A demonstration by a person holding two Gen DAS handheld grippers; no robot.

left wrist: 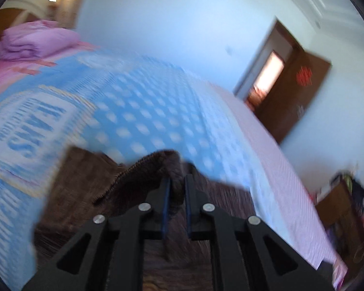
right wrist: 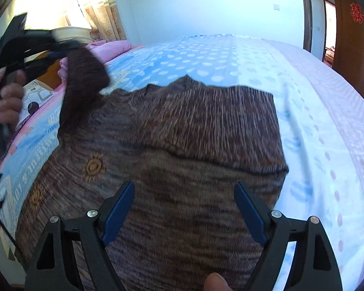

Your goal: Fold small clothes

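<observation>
Left wrist view, blurred: left gripper (left wrist: 176, 181) nearly closed, its blue-padded fingers (left wrist: 166, 194) pinching a fold of the brown knitted sweater (left wrist: 84, 181), which hangs up off the bed's blue sheet with pale dots (left wrist: 145, 111). A folded lilac blanket (left wrist: 36, 40) sits at the far end; a brown wooden door (left wrist: 298, 99) stands open to the right. Right wrist view: right gripper (right wrist: 184, 208) spread wide, nothing between its fingers, poised over the sweater's body, which lies flat on the bed with one side folded over — orange sun motifs (right wrist: 94, 166) showing. At upper left a hand (right wrist: 8, 101) holds the left gripper, lifting a sleeve.
</observation>
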